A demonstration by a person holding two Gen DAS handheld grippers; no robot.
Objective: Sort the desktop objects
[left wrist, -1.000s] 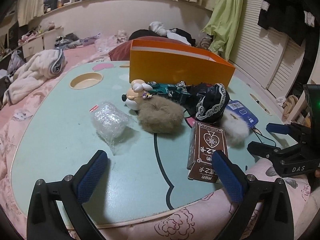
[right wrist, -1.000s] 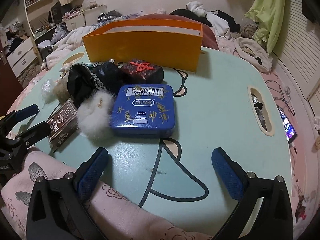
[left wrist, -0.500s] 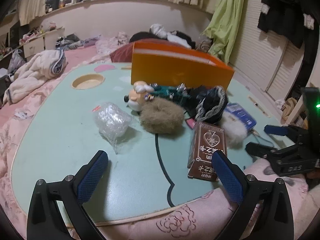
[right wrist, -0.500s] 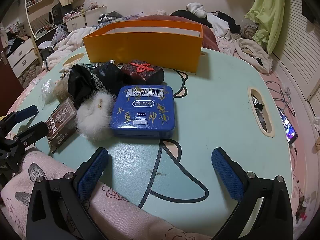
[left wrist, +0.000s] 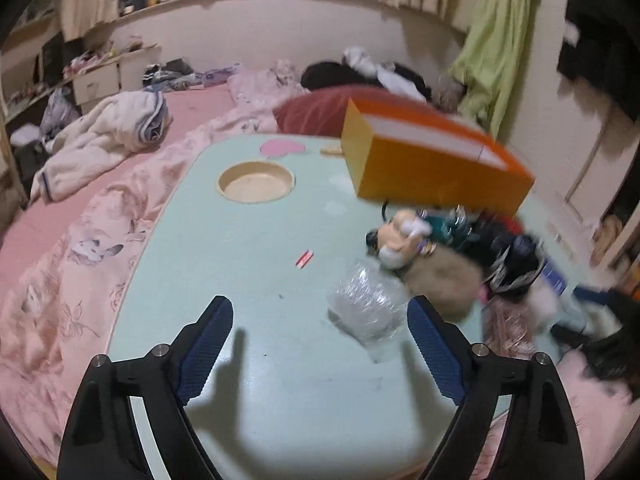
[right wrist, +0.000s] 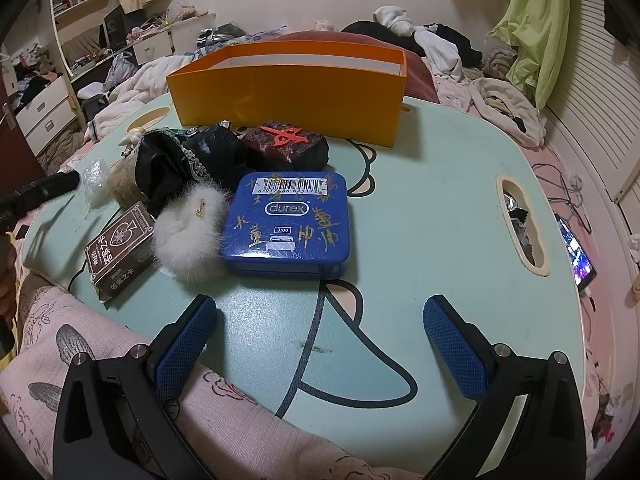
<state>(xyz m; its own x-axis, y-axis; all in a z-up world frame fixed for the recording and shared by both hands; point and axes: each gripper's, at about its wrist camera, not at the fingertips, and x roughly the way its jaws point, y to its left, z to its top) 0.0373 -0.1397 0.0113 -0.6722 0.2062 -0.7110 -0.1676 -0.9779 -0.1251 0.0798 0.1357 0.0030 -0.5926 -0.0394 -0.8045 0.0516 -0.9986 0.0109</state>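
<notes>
Left gripper (left wrist: 320,340), jaws closing on nothing, nears a light, crinkly plastic bundle (left wrist: 366,306) at lower right, best pinched across its soft middle; right gripper (right wrist: 320,342) gapes empty.

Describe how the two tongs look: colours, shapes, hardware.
Both left tongs and right tongs look alike: black plastic forked frames with two angled arms, each arm tipped with a blue, cross-hatched rubbery pad, and small round silver bolts at the joints. No cables or sleeves show.
</notes>
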